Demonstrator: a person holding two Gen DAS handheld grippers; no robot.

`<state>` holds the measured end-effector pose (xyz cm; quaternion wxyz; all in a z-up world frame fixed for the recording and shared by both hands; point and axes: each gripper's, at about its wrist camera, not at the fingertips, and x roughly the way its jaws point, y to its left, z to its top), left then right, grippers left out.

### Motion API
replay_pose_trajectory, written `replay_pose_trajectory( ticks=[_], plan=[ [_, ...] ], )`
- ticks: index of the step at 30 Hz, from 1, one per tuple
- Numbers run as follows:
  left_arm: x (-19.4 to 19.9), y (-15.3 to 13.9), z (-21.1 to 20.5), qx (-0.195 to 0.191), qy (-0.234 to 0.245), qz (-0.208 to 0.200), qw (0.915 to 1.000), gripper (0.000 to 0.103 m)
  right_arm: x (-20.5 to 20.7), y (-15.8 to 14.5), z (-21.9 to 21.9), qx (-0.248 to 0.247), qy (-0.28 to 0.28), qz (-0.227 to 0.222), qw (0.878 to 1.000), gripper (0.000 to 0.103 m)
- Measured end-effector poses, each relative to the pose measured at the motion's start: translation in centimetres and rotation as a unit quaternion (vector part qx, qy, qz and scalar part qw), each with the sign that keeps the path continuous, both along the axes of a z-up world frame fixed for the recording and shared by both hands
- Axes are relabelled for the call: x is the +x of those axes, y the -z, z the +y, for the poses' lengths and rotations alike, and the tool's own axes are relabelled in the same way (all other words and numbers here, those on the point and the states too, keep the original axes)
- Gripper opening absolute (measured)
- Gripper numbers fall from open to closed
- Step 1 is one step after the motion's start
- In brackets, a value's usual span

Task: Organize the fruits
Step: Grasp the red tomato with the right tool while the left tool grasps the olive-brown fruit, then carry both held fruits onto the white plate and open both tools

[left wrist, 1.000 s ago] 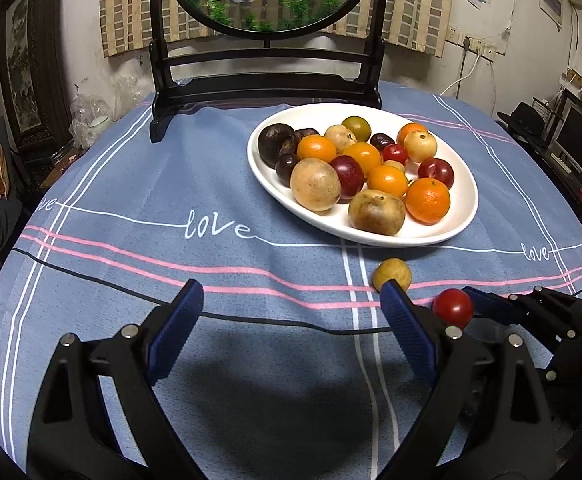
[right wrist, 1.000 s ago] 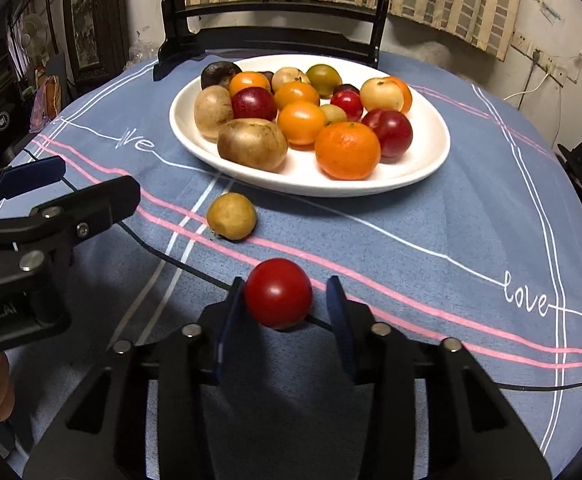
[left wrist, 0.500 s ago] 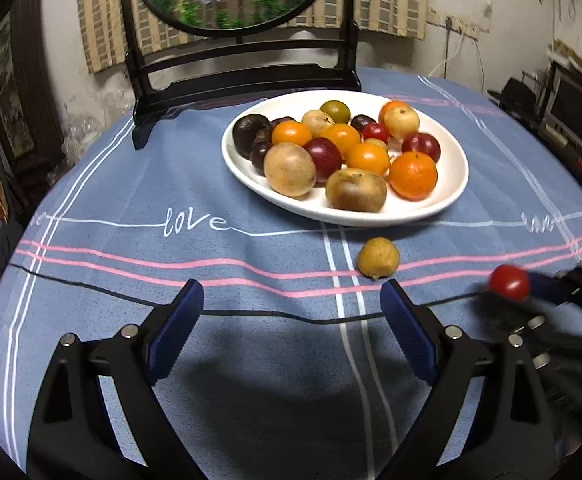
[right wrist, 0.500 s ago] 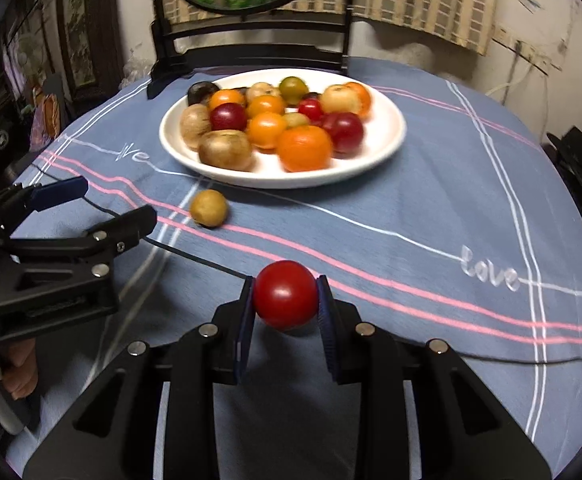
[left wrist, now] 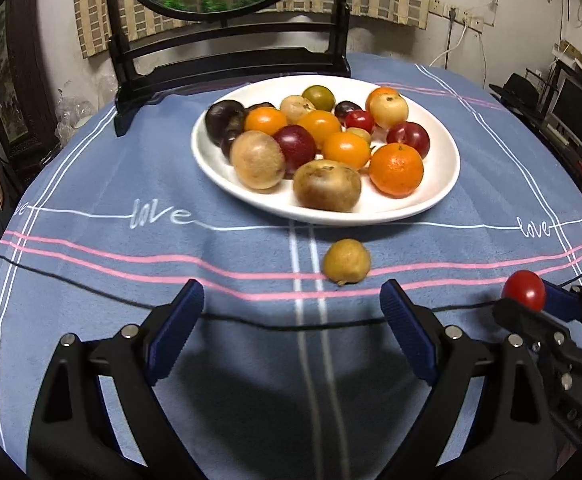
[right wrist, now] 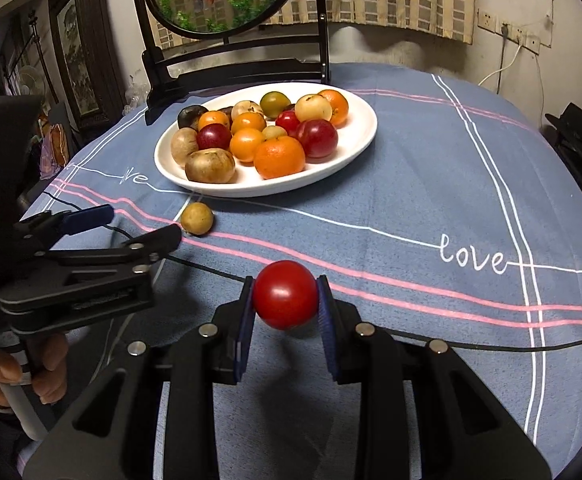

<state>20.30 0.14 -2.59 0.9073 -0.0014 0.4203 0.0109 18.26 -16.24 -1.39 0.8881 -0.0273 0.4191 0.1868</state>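
Right, my right gripper (right wrist: pixel 285 300) is pinching the small red fruit (right wrist: pixel 285 294) between its blue pads, clear of the blue tablecloth (right wrist: pixel 431 184) (its shadow falls just beneath). My left gripper (left wrist: pixel 291 320) hangs spread wide with nothing between its fingers; the small yellow-brown fruit (left wrist: pixel 347 261) lies on the cloth just ahead of it, near the rim of the white plate (left wrist: pixel 443 160) heaped with fruit.
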Motion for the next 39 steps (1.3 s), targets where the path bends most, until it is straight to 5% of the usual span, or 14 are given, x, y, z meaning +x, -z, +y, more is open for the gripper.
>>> replay_pose_trajectory(
  ticks=[7,10,14,30,39],
  plan=[
    [1.9,0.7,-1.9,-0.012,0.012,0.015,0.9997,0.073,0.2,0.0,-0.1,0.001,0.000,0.006,1.000,0.030],
    [2.7,1.3,-1.7,-0.035,0.010,0.031,0.9989,0.044,0.2,0.0,-0.1,0.002,-0.001,0.007,1.000,0.030],
    [2.5,1.8,-2.2,-0.020,0.014,0.023,0.9994,0.030,0.4,0.2,-0.3,0.001,0.004,0.011,1.000,0.030],
    [-0.8,-3.1,-0.5,-0.017,0.043,-0.024,0.9986,0.029,0.1,-1.4,-0.7,0.035,0.020,-0.021,0.999,0.030],
    [3.0,-6.0,0.2,-0.007,0.034,-0.053,0.9980,0.029,5.5,-5.3,0.8,0.043,0.017,-0.061,0.997,0.031]
  ],
)
